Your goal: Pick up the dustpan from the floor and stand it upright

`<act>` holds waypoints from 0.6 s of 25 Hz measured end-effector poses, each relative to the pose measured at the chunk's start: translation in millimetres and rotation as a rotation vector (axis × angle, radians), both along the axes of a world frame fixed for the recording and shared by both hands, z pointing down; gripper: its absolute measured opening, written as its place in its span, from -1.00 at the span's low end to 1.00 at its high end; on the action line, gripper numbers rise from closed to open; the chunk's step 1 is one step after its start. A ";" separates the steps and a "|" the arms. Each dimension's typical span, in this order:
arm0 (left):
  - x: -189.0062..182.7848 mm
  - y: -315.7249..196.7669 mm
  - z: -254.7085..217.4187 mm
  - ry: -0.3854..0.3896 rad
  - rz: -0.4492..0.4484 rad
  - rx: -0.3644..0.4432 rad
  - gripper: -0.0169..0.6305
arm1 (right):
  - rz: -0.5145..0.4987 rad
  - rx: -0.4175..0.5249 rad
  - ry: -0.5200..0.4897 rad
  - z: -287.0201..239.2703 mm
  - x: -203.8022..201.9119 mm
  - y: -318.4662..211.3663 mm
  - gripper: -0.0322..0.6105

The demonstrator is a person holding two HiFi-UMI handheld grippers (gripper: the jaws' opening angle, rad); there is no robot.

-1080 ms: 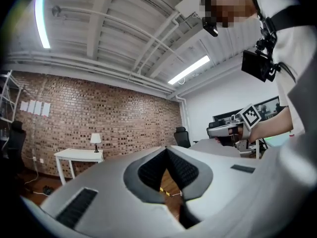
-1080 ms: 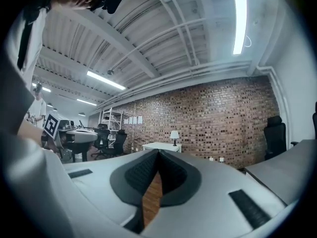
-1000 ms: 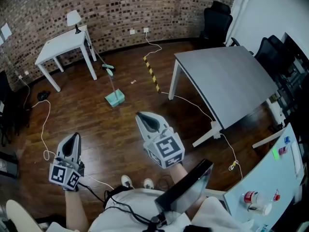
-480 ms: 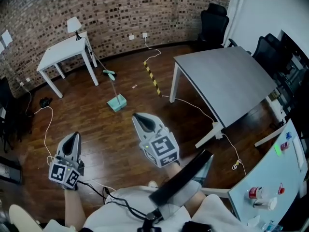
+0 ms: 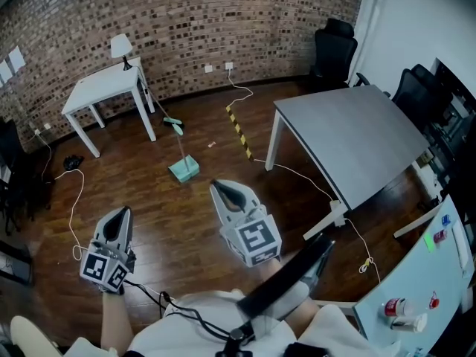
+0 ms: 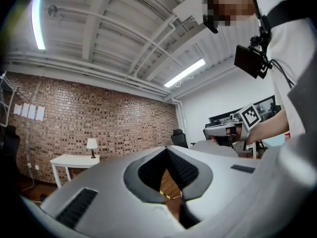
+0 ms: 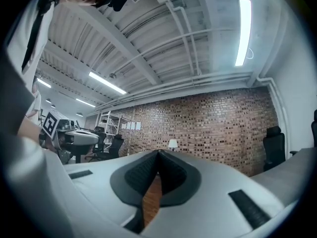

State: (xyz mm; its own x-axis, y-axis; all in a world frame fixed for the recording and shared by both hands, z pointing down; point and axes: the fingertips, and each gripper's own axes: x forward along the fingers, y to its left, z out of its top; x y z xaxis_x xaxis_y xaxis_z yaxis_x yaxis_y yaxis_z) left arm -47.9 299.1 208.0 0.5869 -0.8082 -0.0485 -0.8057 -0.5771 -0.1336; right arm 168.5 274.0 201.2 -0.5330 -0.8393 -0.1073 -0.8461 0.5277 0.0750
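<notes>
A teal dustpan (image 5: pixel 184 170) sits on the wooden floor in front of me in the head view. Its long thin handle runs up-left to a teal grip (image 5: pixel 173 123), and it looks to be standing. Well short of it, my left gripper (image 5: pixel 120 214) is held at the lower left, shut and empty. To the right of that, my right gripper (image 5: pixel 220 186) is also shut and empty, nearer the pan but well apart from it. The left gripper view shows the left gripper (image 6: pixel 167 150) with jaws closed, pointing level at the brick wall. The right gripper (image 7: pixel 158 154) points the same way.
A white table (image 5: pixel 104 88) with a lamp stands at the back left by the brick wall. A large grey table (image 5: pixel 349 132) fills the right, with black chairs (image 5: pixel 335 47) behind. A yellow-black strip (image 5: pixel 239 131) and white cables (image 5: pixel 74 199) lie on the floor.
Both grippers stay shut and have lifted slightly. The head view has shifted a little. The dustpan keeps its place on the floor.
</notes>
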 end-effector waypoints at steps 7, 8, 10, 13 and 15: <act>-1.7 10.8 10.6 0.048 0.001 -0.012 -0.98 | -0.006 -0.023 0.030 9.0 -6.0 11.9 -0.97; -1.5 11.0 13.0 0.055 0.001 -0.018 -0.98 | 0.000 -0.026 0.025 10.4 -5.2 12.0 -0.97; 0.9 14.0 18.6 0.067 0.004 -0.031 -0.98 | 0.007 -0.041 0.021 15.8 -5.7 14.4 -0.97; 7.3 19.9 26.1 0.062 0.023 -0.041 -0.98 | 0.006 -0.061 0.021 24.6 -9.1 22.3 -0.97; 11.0 22.1 29.7 0.053 0.037 -0.044 -0.98 | 0.012 -0.068 0.014 28.8 -10.0 26.5 -0.97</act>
